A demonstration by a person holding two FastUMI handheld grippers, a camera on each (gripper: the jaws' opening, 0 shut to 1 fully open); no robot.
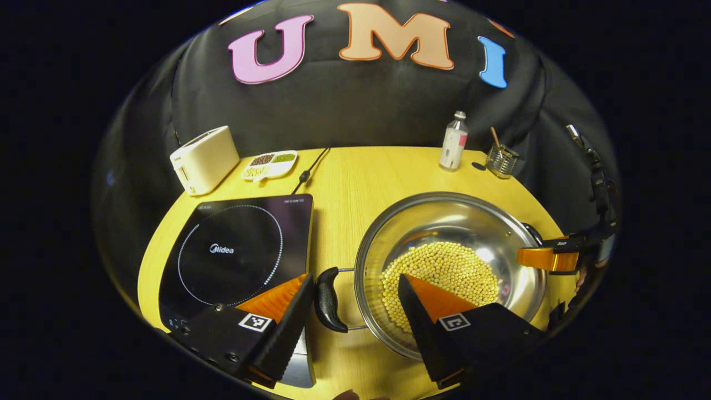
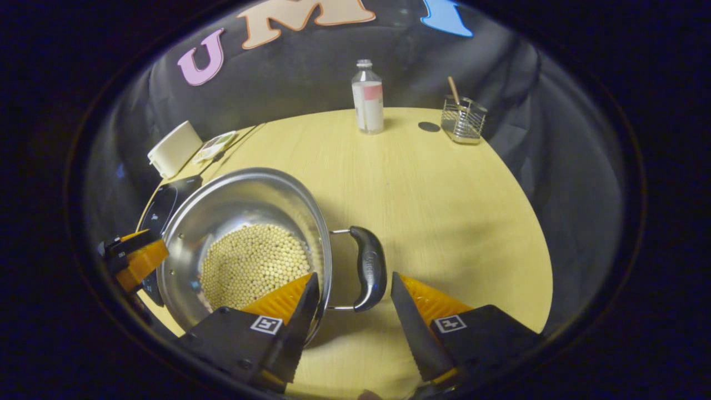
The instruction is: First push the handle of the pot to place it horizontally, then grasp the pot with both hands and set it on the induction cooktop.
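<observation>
Now both hand-held grippers, left (image 1: 351, 314) and right (image 2: 349, 311), wide apart astride the pot (image 1: 450, 266) handles.

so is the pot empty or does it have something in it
Not empty. The pot holds a layer of small pale round beans covering its bottom; the shiny walls above them are bare.

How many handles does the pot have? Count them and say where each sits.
2. One handle sits between the left gripper fingers, on the cooktop side; the other handle sits between the right gripper fingers, opposite.
</observation>
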